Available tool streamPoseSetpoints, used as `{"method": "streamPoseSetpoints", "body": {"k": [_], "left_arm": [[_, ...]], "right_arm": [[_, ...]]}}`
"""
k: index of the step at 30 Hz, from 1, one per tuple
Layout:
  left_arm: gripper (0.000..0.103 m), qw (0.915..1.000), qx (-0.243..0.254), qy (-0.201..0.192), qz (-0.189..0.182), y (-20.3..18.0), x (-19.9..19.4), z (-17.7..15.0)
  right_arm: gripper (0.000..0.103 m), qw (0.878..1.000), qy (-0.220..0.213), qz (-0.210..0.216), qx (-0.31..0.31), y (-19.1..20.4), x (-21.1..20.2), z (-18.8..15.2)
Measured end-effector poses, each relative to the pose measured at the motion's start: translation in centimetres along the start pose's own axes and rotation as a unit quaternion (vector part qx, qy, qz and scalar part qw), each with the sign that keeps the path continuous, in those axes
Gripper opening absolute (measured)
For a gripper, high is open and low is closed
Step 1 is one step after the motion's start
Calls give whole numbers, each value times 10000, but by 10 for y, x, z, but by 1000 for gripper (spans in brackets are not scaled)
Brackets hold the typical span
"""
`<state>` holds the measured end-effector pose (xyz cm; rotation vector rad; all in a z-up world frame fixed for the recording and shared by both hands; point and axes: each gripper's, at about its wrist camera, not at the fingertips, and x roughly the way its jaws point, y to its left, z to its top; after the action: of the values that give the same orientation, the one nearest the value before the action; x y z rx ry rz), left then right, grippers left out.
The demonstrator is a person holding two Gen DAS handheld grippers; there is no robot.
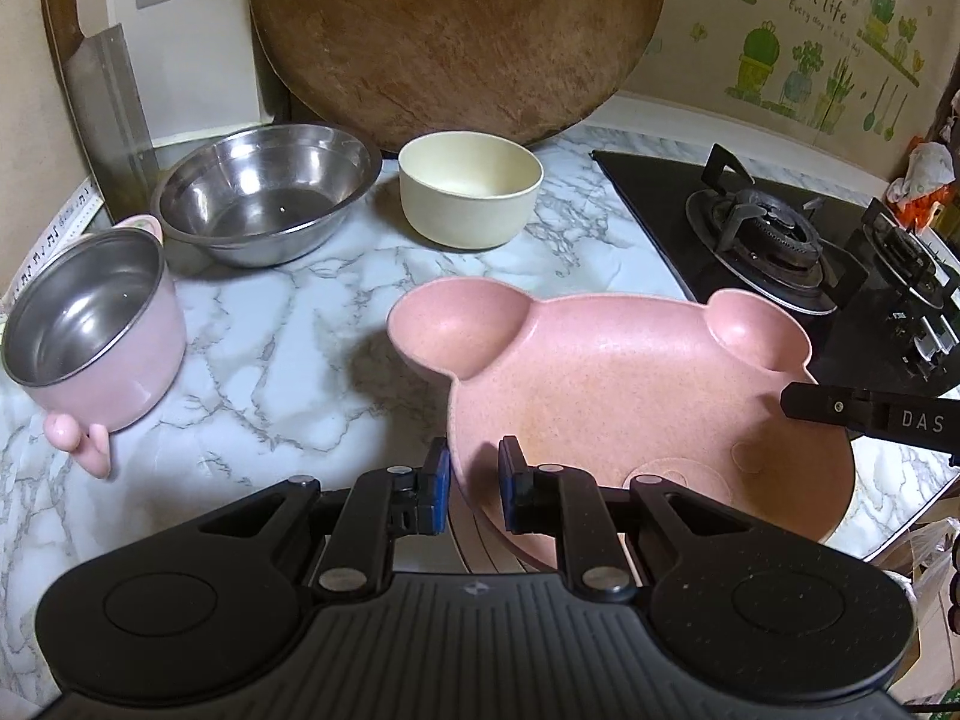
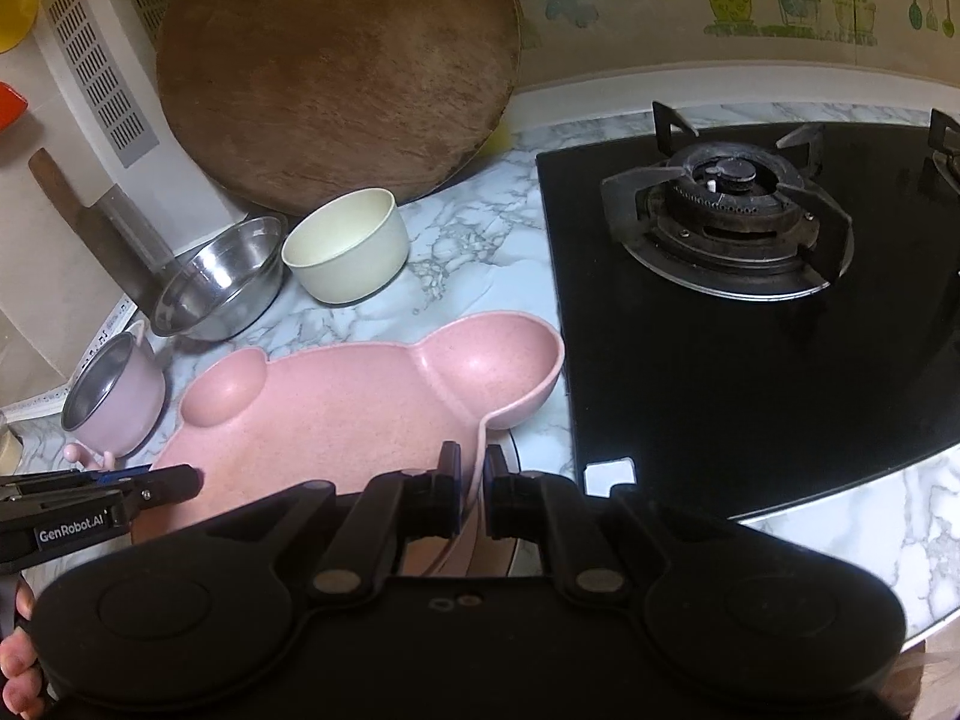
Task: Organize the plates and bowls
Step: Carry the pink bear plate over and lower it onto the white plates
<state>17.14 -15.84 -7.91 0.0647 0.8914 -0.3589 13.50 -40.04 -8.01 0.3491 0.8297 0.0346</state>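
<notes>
Between our fingers we log a pink plate (image 1: 600,384), matt speckled plastic. Beyond them: steel bowl (image 1: 264,192), polished metal; cream bowl (image 1: 468,198), matt plastic; pink cup (image 1: 90,324), steel-lined; round board (image 1: 456,36), worn scratched wood; hob (image 2: 750,372), glossy black glass; counter (image 1: 288,324), smooth marble pattern.

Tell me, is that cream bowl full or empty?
Empty. The cream bowl stands upright on the marble counter, and both views show its bare inside down to the bottom.
</notes>
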Motion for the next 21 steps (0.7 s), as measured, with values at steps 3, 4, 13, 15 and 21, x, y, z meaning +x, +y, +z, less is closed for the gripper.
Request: {"method": "streamPoseSetpoints", "body": {"k": [3,4,13,15,21], "left_arm": [[16,10000,47,-8,75,-2,4,0],[16,10000,51,3,73,-1,5,0],[16,9997,136,96,165,-4,14,-3],[16,9996,171,122,190,-3,15,-3],[16,9995,208,151,193,-3,17,-3]], "right_arm": [[8,10000,27,-31,-30,0,5,1],[9,10000,41,-33,-29,0,6,1],[9,9998,179,-100,-59,0,17,-1],[10,9996,212,-139,-95,1,18,-2],[14,9994,210,-174,-213,5,19,-2]]}}
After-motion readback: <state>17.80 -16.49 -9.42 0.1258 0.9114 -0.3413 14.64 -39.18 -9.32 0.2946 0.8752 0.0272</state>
